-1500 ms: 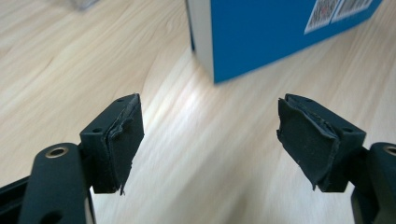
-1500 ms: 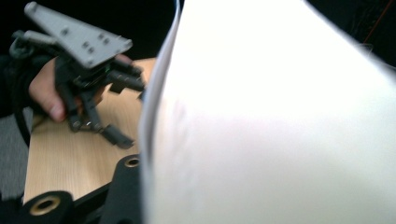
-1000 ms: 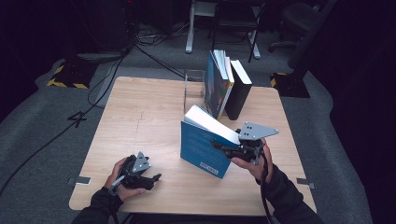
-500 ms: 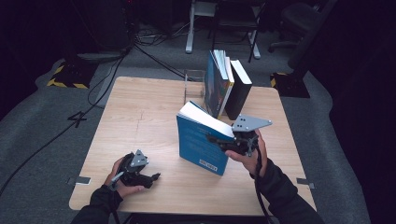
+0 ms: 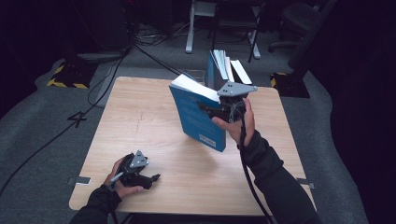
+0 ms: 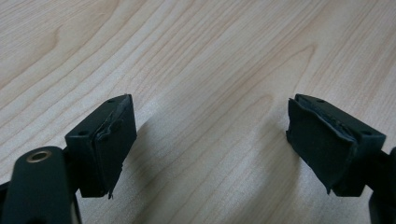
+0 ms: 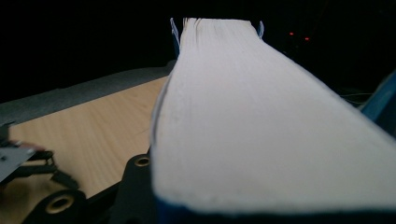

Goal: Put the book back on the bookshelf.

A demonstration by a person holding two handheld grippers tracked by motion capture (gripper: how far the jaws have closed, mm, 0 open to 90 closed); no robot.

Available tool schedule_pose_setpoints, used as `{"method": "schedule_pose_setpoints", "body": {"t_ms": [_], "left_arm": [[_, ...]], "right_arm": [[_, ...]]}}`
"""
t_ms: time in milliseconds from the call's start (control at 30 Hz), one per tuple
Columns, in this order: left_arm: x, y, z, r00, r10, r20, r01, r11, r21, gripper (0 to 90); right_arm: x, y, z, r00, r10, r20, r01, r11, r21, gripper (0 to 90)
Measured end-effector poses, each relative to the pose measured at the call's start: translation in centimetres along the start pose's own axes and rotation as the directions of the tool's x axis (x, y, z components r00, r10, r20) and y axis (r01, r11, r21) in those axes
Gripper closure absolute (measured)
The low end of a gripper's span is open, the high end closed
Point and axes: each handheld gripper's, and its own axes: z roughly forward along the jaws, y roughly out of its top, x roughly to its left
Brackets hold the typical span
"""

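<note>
On a pale wooden table [image 5: 154, 126] in a dark room, the right gripper [image 5: 219, 109] clamps a blue book [image 5: 198, 116], lifted and tilted, before the upright books [image 5: 224, 70]. The left gripper [image 5: 152, 178] rests near the front edge, jaws wide apart and empty.

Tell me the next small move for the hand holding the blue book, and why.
Probably carry the blue book on toward the row of standing books at the table's far edge. The right gripper is clamped on it and it hangs tilted above the table, free of the surface. The left gripper rests open near the front edge, holding nothing.
</note>
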Motion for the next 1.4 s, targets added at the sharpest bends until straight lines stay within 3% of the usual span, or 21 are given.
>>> {"method": "schedule_pose_setpoints", "body": {"t_ms": [133,367,567,700,967,1133,1333,1400], "left_arm": [[-0.1,-0.1,-0.1,1.0000,0.006,0.001,-0.006,1.0000,0.003,16.0],[-0.1,-0.2,-0.2,1.0000,0.001,0.001,-0.001,1.0000,0.001,16.0],[-0.1,-0.2,-0.2,1.0000,0.000,0.003,0.000,1.0000,0.002,15.9],[-0.1,-0.1,-0.1,1.0000,0.004,0.006,-0.004,1.0000,0.001,15.8],[-0.1,-0.1,-0.1,0.9999,0.007,0.008,-0.007,1.0000,0.001,16.0],[-0.1,-0.1,-0.1,0.9999,0.010,0.012,-0.010,1.0000,-0.001,16.2],[-0.2,-0.1,-0.1,0.9998,0.013,0.014,-0.013,0.9999,-0.001,16.2],[-0.2,-0.1,-0.1,0.9998,0.013,0.014,-0.013,0.9999,-0.001,16.2]], "right_arm": [[-1.3,0.9,1.3,0.9969,0.031,0.073,-0.030,1.000,-0.003,60.9],[-2.4,0.9,3.0,0.9794,0.068,0.190,-0.069,0.998,0.000,60.9],[-3.8,0.6,4.1,0.9673,0.133,0.216,-0.129,0.991,-0.031,60.9],[-4.3,0.8,5.2,0.9610,0.145,0.236,-0.139,0.989,-0.043,60.9],[-6.1,1.4,7.9,0.9249,0.221,0.309,-0.201,0.975,-0.094,60.9],[-6.9,1.4,10.0,0.9115,0.240,0.334,-0.221,0.971,-0.095,60.9],[-7.4,1.8,11.4,0.8953,0.255,0.365,-0.230,0.967,-0.110,60.9],[-7.3,1.8,11.6,0.8947,0.250,0.370,-0.223,0.968,-0.116,60.8]]}}
